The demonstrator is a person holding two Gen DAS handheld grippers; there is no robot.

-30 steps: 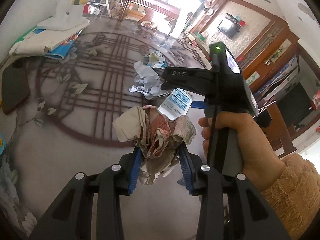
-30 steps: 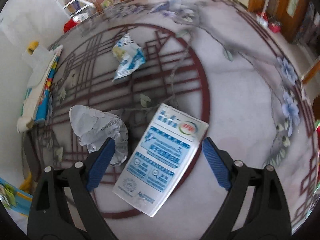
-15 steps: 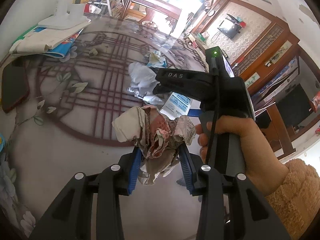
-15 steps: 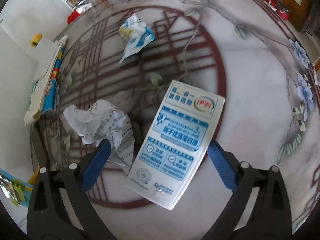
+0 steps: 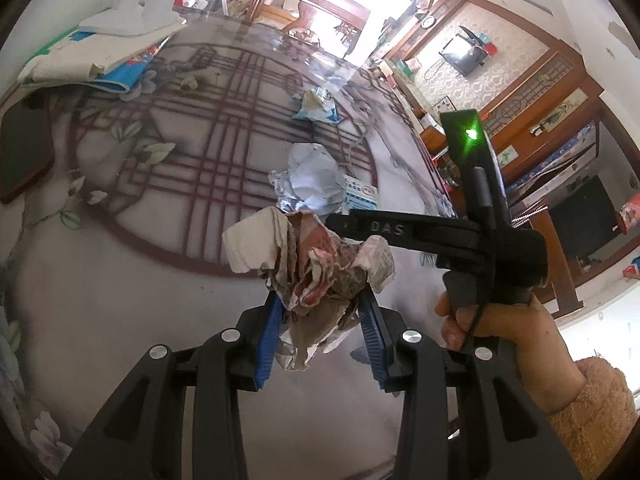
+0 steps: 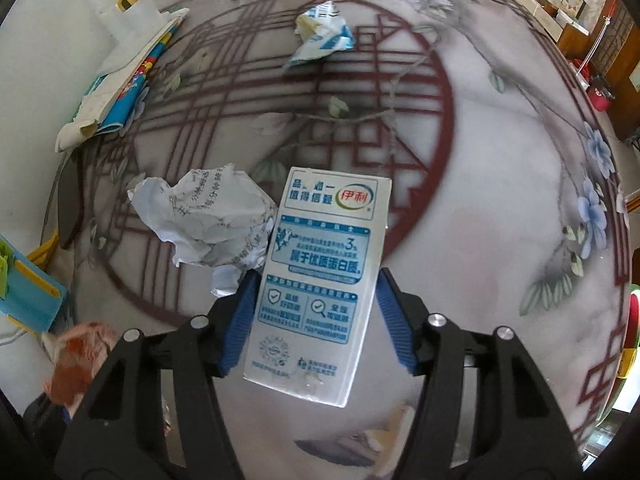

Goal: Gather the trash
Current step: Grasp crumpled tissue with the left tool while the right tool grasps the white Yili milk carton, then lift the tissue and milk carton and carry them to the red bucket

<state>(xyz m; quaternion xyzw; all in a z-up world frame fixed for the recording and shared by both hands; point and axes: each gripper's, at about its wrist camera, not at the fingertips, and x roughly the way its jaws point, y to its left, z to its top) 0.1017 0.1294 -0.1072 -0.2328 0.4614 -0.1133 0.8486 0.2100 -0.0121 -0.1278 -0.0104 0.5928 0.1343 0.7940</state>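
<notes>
A: Marble-look tabletop (image 6: 500, 208) w/ a red lattice circle & painted blossoms; wooden cabinets & a wall TV (image 5: 464, 54) in the bkgd. What's each claw doing?

B: Right gripper (image 6: 316, 312): blue pads sit against both long edges of the flat blue-white milk carton (image 6: 320, 276), so it's clamped on it. Carton runs straight out toward 12 o'clock, printed face up. Can't tell if its far end touches the table.

A: And the left?

B: Left gripper (image 5: 320, 332) is closed on a crumpled brownish-red tissue wad (image 5: 316, 268); wad bulges out above the pads, held off the table.

A: Other trash?

B: In the right wrist view, a crumpled printed paper ball (image 6: 208, 220) lies at approx. 10 o'clock from the carton, touching its left edge. A crushed blue-white wrapper (image 6: 324, 32) is far off at 12 o'clock, well apart from both. In the left wrist view the same paper ball (image 5: 312, 180) sits just beyond the wad at 12, wrapper (image 5: 318, 104) farther on.

A: Where's the right unit from the left cam?

B: At 3 o'clock of the wad: black body marked DAS, green LED lit, right hand (image 5: 504, 320) on the handle w/ a fuzzy peach sleeve.

A: Table edges?

B: Stack of papers & booklets (image 6: 116, 92) at 10 o'clock, white plastic jug w/ yellow cap (image 6: 132, 12) behind it. Dark red-edged phone (image 5: 24, 152) at 9 o'clock in the left view.
</notes>
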